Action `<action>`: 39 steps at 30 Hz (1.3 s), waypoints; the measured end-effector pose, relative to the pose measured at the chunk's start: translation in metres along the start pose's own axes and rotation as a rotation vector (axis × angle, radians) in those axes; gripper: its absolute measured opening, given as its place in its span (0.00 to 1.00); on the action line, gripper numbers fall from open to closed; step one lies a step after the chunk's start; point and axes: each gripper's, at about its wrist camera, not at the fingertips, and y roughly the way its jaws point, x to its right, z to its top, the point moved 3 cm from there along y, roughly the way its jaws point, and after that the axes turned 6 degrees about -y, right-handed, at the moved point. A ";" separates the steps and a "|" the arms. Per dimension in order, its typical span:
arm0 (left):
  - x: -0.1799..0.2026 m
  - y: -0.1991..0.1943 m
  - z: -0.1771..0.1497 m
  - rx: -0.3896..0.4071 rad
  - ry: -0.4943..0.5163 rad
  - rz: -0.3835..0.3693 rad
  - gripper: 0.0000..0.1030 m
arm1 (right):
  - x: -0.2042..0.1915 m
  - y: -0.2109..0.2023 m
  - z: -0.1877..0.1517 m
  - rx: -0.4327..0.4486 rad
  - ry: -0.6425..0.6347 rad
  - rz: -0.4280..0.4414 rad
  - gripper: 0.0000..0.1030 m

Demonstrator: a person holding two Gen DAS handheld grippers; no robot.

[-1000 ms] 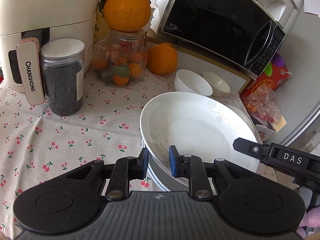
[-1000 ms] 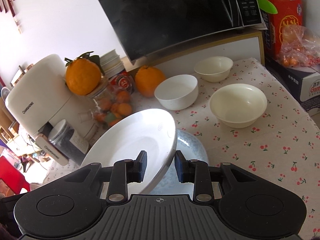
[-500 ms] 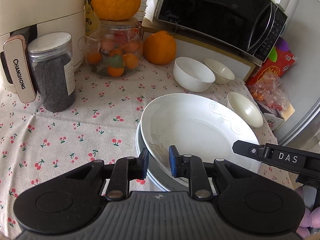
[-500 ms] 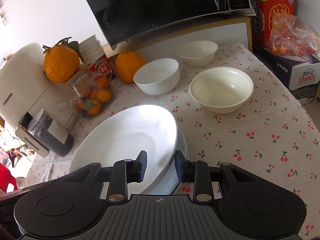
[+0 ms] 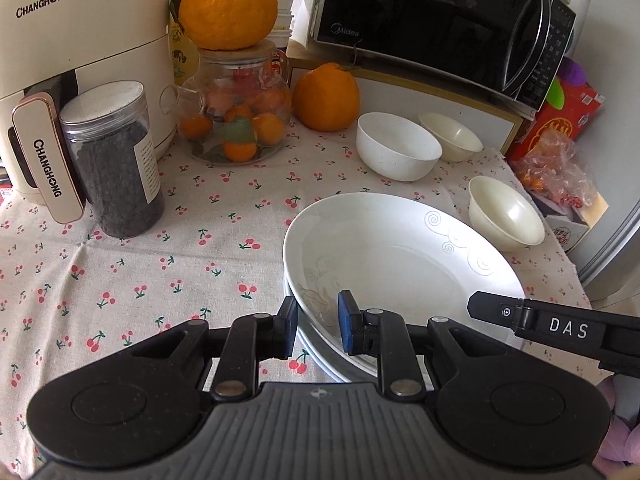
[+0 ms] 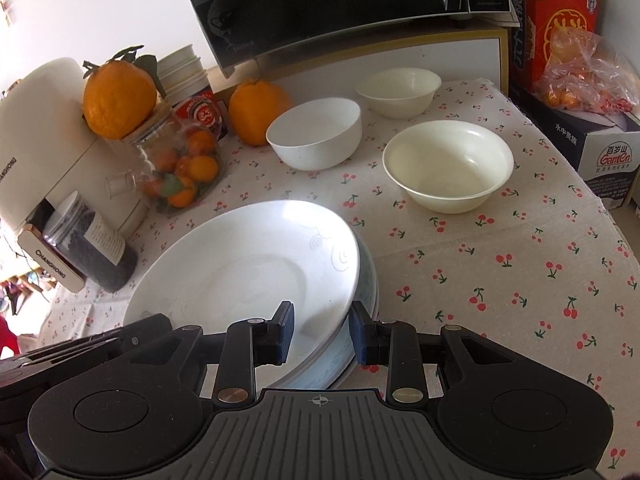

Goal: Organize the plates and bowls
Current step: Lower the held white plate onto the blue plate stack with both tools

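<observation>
A white deep plate (image 5: pixel 400 256) (image 6: pixel 248 272) lies on top of a short stack of plates (image 5: pixel 316 354) (image 6: pixel 366 280) on the cherry-print cloth. My left gripper (image 5: pixel 318 326) is shut on the plate's near-left rim. My right gripper (image 6: pixel 322 332) is shut on its opposite rim, and its black arm (image 5: pixel 560 328) shows in the left wrist view. Beyond the stack stand a white bowl (image 5: pixel 396 146) (image 6: pixel 316 136), a cream bowl (image 5: pixel 504 212) (image 6: pixel 448 164) and a farther cream bowl (image 5: pixel 450 136) (image 6: pixel 396 88).
A cream air fryer (image 5: pixel 80 60), a jar of dark grains (image 5: pixel 116 160) and a glass jar of small oranges (image 5: pixel 236 120) stand at the left. A microwave (image 5: pixel 440 20) is at the back. A red box (image 6: pixel 556 20), bagged fruit (image 6: pixel 588 76) and the table's edge lie to the right.
The white plate has come down from a tilt to lie nearly flat on the stack. Both grippers have kept their hold on its rim.
</observation>
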 end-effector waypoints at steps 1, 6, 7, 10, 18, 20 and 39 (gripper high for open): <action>-0.001 0.001 0.000 -0.006 -0.002 0.006 0.19 | -0.001 0.000 0.000 -0.003 -0.005 -0.002 0.29; -0.002 0.001 0.000 -0.007 -0.005 0.008 0.19 | -0.003 -0.001 -0.001 -0.003 -0.024 -0.013 0.29; -0.001 0.001 0.000 -0.007 -0.004 0.010 0.19 | -0.004 -0.001 -0.001 -0.004 -0.025 -0.012 0.29; -0.001 0.001 -0.001 -0.007 -0.001 0.015 0.19 | -0.004 -0.001 0.000 -0.006 -0.032 -0.015 0.29; 0.002 -0.001 -0.003 -0.015 0.023 0.053 0.19 | -0.011 -0.006 -0.002 -0.026 -0.064 -0.038 0.29; 0.002 -0.001 -0.003 -0.018 0.028 0.055 0.19 | -0.013 -0.007 -0.002 -0.029 -0.084 -0.052 0.29; 0.008 -0.001 -0.007 -0.042 0.071 0.061 0.25 | -0.007 -0.004 -0.006 -0.083 -0.067 -0.064 0.42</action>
